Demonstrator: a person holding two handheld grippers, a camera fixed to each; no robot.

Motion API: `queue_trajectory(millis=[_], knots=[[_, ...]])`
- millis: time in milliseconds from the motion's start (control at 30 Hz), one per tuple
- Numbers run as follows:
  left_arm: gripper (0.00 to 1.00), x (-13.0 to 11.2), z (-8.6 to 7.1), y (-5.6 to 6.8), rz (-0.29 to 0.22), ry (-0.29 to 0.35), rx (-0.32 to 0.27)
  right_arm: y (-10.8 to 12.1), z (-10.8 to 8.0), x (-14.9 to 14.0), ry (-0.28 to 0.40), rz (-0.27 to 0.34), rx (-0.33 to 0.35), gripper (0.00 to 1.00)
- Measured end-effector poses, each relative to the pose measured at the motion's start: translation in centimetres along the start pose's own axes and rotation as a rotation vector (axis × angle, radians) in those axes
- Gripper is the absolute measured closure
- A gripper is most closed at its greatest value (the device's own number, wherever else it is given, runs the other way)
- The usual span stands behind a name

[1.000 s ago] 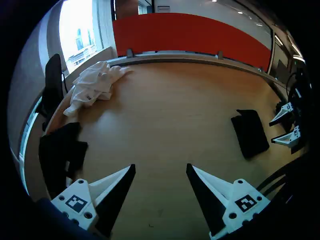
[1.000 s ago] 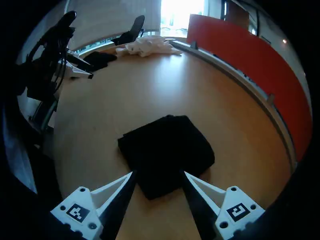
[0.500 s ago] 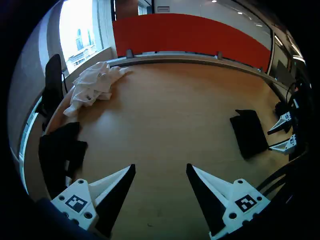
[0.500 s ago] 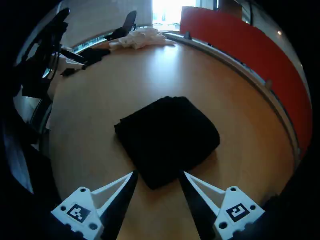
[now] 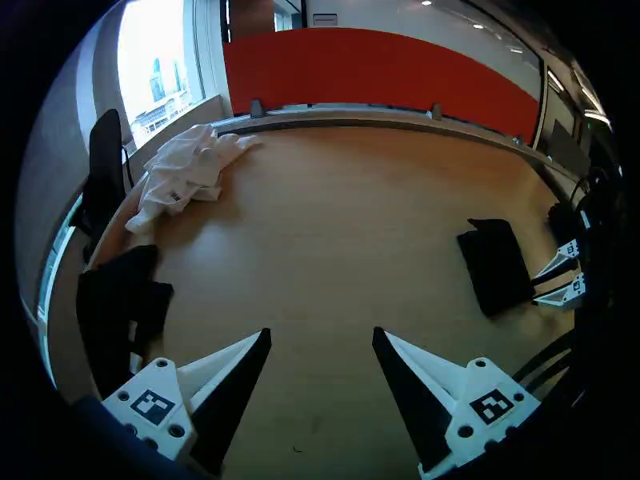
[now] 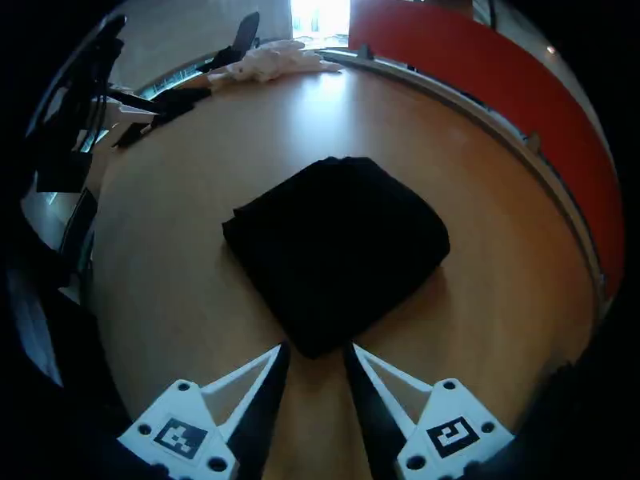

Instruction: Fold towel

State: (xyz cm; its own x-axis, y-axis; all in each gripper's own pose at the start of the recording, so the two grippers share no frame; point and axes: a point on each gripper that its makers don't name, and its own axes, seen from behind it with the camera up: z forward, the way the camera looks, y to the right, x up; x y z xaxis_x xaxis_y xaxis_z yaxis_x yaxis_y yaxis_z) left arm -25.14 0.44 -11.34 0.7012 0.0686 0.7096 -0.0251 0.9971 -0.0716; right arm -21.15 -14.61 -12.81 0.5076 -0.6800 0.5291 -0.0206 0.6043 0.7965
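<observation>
The folded black cloth towel (image 6: pixel 336 240) lies flat as a thick, rounded, roughly square pad on the light wooden table (image 5: pixel 344 216). It is set cornerwise in the right gripper view, with one corner pointing near. Its layers show as a stacked edge along its left side.

The right gripper (image 6: pixel 314 356) sits low at that near corner. Its jaws are drawn fairly close, with a strip of bare wood still showing between them, and the corner reaches just between the tips. Whether the tips touch the cloth cannot be told.

In the left gripper view the same towel (image 5: pixel 496 264) lies at the right side of the table, near the edge, with the right gripper (image 5: pixel 534 290) just beside it.

The left gripper (image 5: pixel 320 332) hangs over bare wood with its jaws spread wide, holding nothing.

A broad stretch of open tabletop lies between the two grippers. At the far left lies a crumpled white cloth (image 5: pixel 188 168). A dark cloth heap (image 5: pixel 120 300) drapes the near left edge. A red partition panel (image 5: pixel 384 68) stands along the far edge.
</observation>
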Motion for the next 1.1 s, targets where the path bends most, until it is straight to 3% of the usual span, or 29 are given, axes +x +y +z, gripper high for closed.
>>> queue_trajectory(millis=[100,433,567,700,1100], knots=[[0.06,0.0,-0.1,0.0,-0.001,0.001,-0.001,0.0,0.0,-0.1,-0.001,0.005,-0.004,0.65],[0.06,-0.3,-0.3,0.0,0.0,0.001,-0.002,0.1,0.3,-0.4,0.0,0.029,-0.014,0.71],[0.06,-0.4,-0.3,0.1,0.0,0.0,-0.003,0.1,0.5,-0.4,0.0,0.034,-0.015,0.85],[0.06,-0.5,-0.3,0.0,0.002,0.0,-0.003,0.1,0.8,-0.5,-0.003,0.042,-0.025,0.94],[0.06,-0.8,-0.4,-0.1,0.003,0.0,-0.009,0.5,-0.4,0.5,0.023,0.058,-0.034,0.95]])
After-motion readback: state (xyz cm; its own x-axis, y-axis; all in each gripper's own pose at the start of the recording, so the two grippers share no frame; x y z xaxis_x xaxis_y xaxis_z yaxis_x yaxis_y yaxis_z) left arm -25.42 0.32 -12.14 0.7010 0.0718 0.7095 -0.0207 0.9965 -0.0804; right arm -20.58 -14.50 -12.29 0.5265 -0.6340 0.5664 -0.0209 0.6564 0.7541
